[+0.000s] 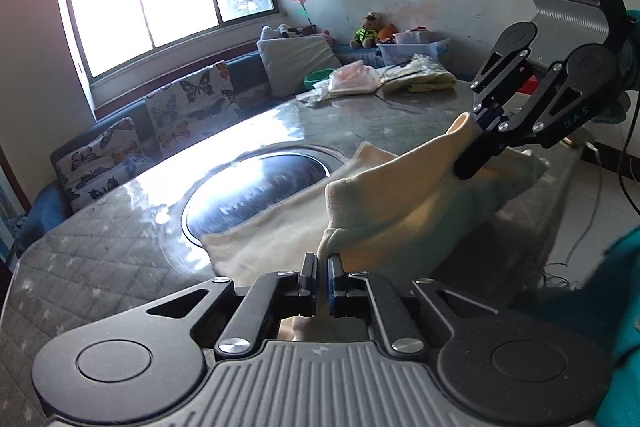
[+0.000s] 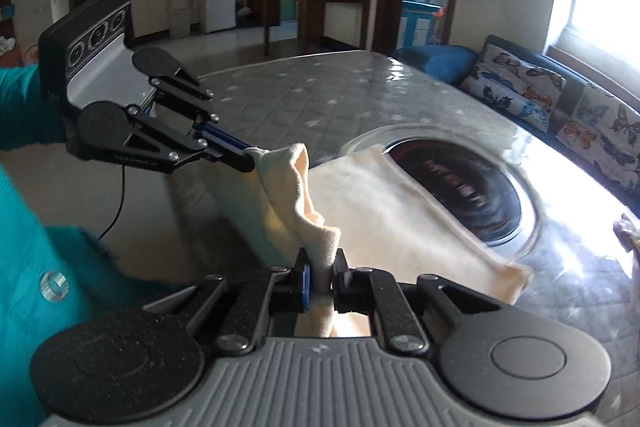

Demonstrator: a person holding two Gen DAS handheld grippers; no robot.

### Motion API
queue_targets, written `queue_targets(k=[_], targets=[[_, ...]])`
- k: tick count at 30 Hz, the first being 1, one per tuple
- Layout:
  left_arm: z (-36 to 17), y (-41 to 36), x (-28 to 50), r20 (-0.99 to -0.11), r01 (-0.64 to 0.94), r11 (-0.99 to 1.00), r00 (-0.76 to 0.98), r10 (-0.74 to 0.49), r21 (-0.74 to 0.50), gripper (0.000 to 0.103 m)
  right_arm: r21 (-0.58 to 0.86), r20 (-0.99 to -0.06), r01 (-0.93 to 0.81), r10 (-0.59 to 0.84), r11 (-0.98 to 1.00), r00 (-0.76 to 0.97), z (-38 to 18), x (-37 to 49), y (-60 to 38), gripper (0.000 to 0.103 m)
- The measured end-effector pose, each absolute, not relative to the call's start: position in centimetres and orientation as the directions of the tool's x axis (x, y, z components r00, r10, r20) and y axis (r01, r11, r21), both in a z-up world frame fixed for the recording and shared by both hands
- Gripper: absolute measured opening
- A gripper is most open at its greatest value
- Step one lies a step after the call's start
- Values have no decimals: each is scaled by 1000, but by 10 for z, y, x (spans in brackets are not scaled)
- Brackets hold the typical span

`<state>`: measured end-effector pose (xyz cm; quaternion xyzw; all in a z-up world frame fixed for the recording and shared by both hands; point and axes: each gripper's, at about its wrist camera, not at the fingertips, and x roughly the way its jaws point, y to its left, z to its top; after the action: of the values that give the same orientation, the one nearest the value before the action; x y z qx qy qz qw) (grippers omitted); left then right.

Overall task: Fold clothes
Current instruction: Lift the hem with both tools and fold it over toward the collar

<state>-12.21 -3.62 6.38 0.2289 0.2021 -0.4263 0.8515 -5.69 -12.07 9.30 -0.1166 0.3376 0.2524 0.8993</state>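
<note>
Left claw (image 1: 322, 263) pinched shut on corner of cream garment (image 1: 384, 195). Right claw (image 2: 322, 265) clamped on opposite corner. Near edge of garment lifted between both claws; far part lies flat on quilted surface (image 1: 100, 259), just beside round dark inset (image 1: 256, 191).

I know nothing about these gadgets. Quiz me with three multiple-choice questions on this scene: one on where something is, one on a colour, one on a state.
1. Where does the cloth's far part lie?
A on the table
B on the sofa
C on the floor

2. The cloth's colour?
A red
B cream
C black

3. The left tool and right tool are:
A both open
B both shut on the cloth
C one open

Answers: 1 A, it is spread beside the dark round inset. 2 B, pale cream throughout. 3 B, each pinches a raised corner.
</note>
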Motion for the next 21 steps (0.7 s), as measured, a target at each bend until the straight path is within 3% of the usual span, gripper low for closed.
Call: queue_targets(k=[7, 15, 21], targets=[[65, -74, -54, -516, 784, 563, 606, -605, 261, 6, -67, -663, -471, 313, 880, 680, 99, 22, -151, 9], [17, -119, 18, -594, 725, 647, 634, -494, 236, 6, -56, -709, -338, 201, 939, 676, 43, 96, -167, 10], [-8, -124, 35, -617, 677, 688, 665, -420, 261, 10, -43, -680, -212, 127, 976, 722, 9, 103, -175, 25]])
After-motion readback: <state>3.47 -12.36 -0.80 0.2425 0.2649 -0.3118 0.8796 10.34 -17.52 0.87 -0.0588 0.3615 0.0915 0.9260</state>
